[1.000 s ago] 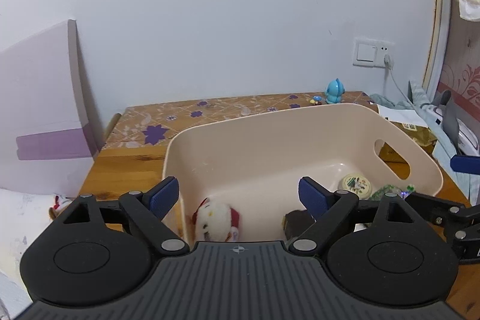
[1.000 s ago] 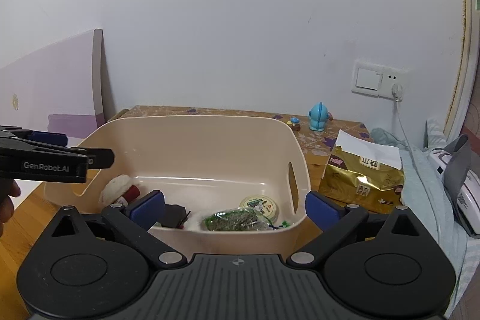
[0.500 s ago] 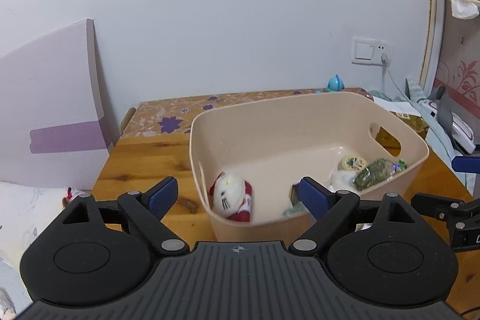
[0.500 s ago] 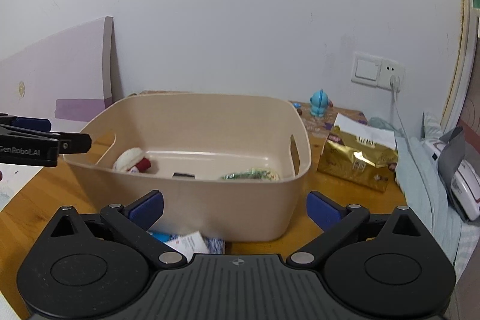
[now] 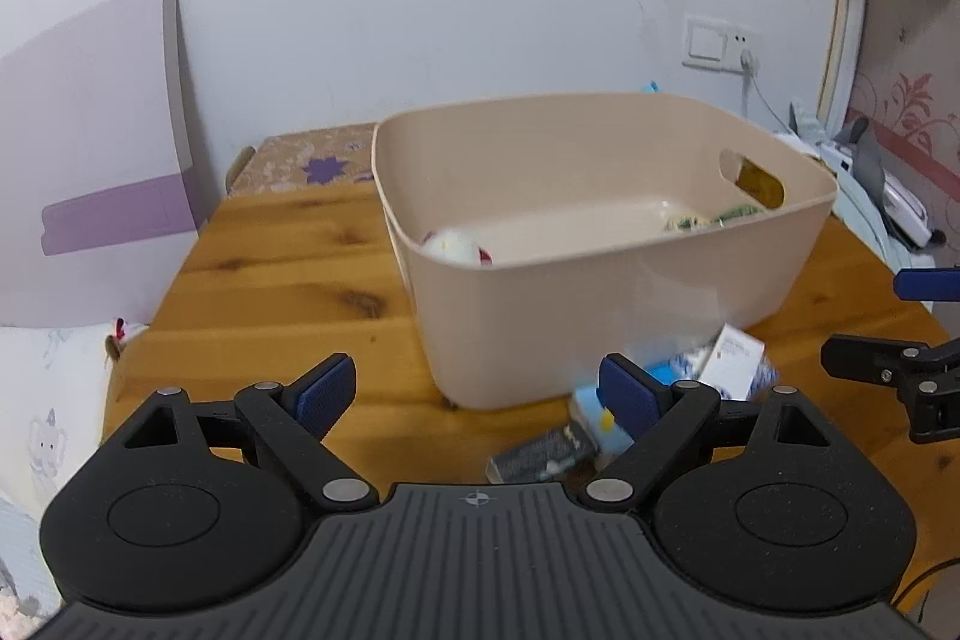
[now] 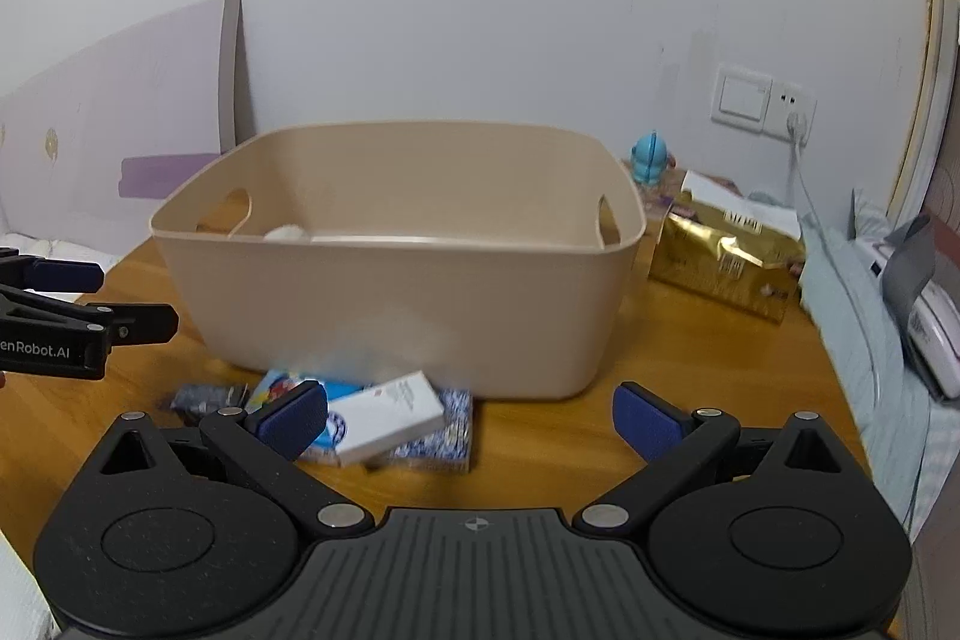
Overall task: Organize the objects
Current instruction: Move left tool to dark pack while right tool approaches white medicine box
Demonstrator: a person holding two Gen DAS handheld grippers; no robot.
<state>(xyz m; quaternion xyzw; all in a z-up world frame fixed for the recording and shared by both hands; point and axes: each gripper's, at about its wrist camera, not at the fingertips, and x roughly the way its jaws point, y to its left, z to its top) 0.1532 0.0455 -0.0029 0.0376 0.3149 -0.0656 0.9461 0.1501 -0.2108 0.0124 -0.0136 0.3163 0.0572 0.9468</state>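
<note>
Both grippers empty: left gripper (image 5: 474, 391) and right gripper (image 6: 471, 415) fingers spread wide. Bin (image 6: 396, 304) mid-frame on bench (image 5: 288, 268), partly filled. Step: fetch leftovers. White box (image 6: 390, 415) lies lower centre, just in front of bin, long axis running lower-left to upper-right. Next, probably: lower over it, close across short side.

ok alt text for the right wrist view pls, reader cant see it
An open right gripper hovers empty over a wooden table, facing a beige plastic bin. Small boxes and packets, among them a white box, lie before the bin; a gold foil bag sits to its right, and the left gripper enters at left.
</note>
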